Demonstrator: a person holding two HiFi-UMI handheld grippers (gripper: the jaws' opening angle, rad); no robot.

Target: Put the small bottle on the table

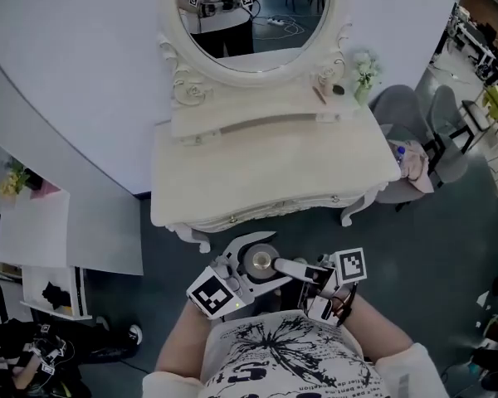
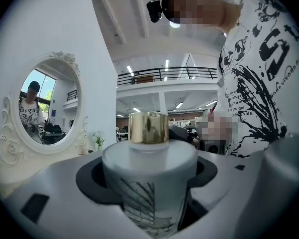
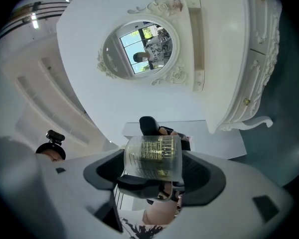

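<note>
Bottle [image 1: 260, 262] at lower centre of the head view, off the table [image 1: 266, 181], just in front of the printed shirt [image 1: 274, 355]. Frosted white body [image 2: 149, 183] with thin dark line drawing, shiny gold cap [image 2: 148, 128] on top; seen from below in the right gripper view [image 3: 153, 158], translucent, gold showing through.

Left gripper [image 1: 266, 260] pressed onto the bottle, body seated in the dark hollows of both jaws. Right gripper [image 1: 295, 270] reaching in from the right, jaws likewise closed about the bottle, nose to nose with the left one.

Table bare across its wide top; flowers [image 1: 363, 71] in a pot at its back right corner, beside the mirror [image 1: 257, 15].
</note>
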